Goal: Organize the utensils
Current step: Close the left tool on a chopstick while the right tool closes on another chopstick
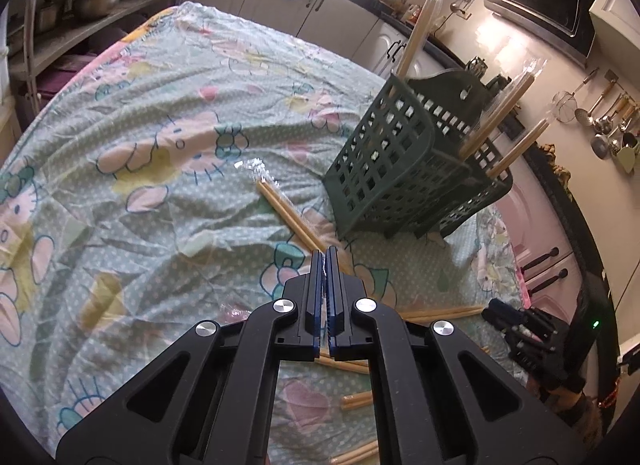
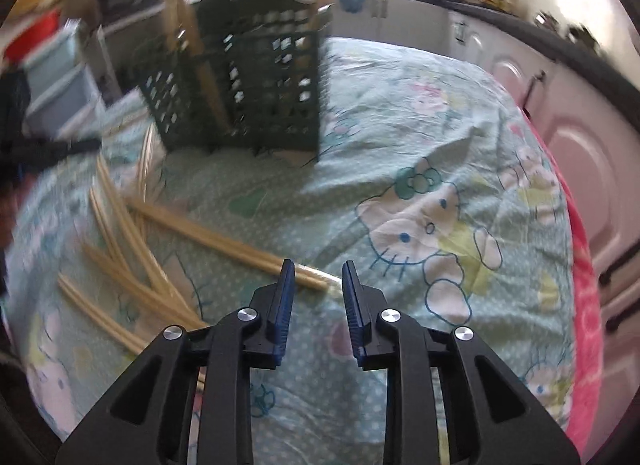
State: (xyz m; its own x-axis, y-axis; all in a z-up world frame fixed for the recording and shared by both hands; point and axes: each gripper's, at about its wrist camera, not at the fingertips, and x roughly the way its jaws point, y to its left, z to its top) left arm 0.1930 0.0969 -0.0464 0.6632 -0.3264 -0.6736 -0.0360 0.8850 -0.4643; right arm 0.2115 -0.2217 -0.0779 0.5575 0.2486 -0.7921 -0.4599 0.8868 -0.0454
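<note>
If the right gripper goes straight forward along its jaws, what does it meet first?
Probably the tablecloth just past the end of the nearest chopstick pair; the right gripper is open and empty. Depth is uncertain.

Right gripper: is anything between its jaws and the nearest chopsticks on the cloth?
Nothing visible. The right gripper is open and empty, and the nearest chopsticks lie bare on the cloth, their near end just ahead of the left finger.

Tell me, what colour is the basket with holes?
Dark green basket, clearest in the left wrist view.
</note>
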